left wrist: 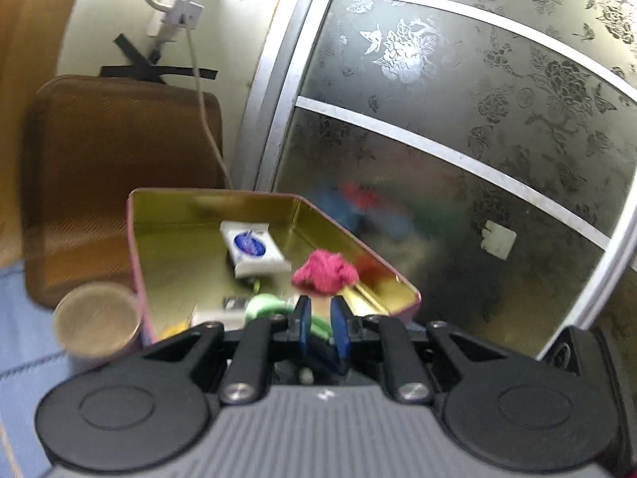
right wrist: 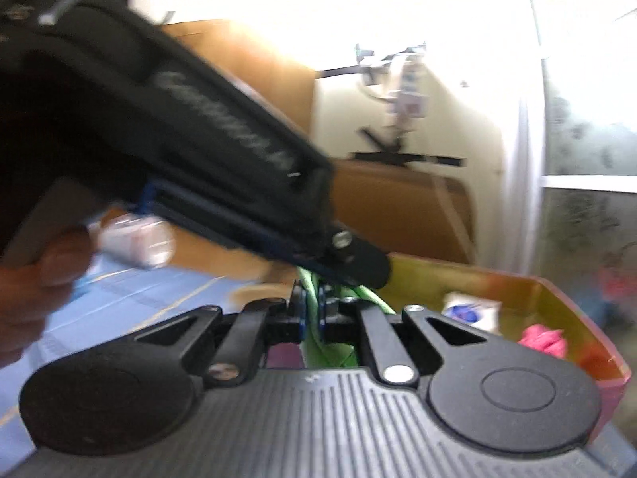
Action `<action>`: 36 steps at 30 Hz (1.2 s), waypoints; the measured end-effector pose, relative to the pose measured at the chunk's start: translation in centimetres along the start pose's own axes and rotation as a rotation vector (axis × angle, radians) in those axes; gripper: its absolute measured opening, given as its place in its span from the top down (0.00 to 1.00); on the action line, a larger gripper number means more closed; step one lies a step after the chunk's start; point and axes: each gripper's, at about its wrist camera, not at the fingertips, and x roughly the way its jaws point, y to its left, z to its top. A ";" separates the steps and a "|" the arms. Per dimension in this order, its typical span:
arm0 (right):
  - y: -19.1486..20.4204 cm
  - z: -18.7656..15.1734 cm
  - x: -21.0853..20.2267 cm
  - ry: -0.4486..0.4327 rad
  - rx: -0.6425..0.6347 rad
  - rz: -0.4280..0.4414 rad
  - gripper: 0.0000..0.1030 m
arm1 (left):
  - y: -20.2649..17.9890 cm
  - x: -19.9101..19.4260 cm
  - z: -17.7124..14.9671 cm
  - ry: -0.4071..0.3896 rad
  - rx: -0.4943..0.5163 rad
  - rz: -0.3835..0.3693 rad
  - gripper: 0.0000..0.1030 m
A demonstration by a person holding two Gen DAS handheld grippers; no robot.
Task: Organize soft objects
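My right fingers point(right wrist: 311, 306) pinch a bright green cloth strip point(right wrist: 314, 318); my left fingers point(left wrist: 321, 320) are drawn together over it, above the gold-lined metal tin point(left wrist: 167, 207) holding a crumpled pink cloth point(left wrist: 324, 271).

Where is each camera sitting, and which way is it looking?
Left wrist: rides the left tool, looking along its own fingers into the gold tin holding a pink cloth and white packet.
Right wrist: rides the right tool, pinching a green cloth; the left tool and a hand cross its view.
Both show the tin, pink cloth and packet.
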 end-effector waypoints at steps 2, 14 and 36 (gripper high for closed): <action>-2.0 0.5 1.9 0.012 0.015 -0.034 0.92 | 0.4 1.2 0.9 -0.011 0.005 0.039 0.87; -7.5 -0.5 7.3 0.277 0.244 -0.032 0.51 | 3.3 -0.1 -1.4 -0.011 -0.097 0.209 0.74; -1.2 -3.0 -1.5 0.090 0.336 -0.127 0.50 | 3.0 -5.7 -9.6 0.115 -0.114 0.436 0.54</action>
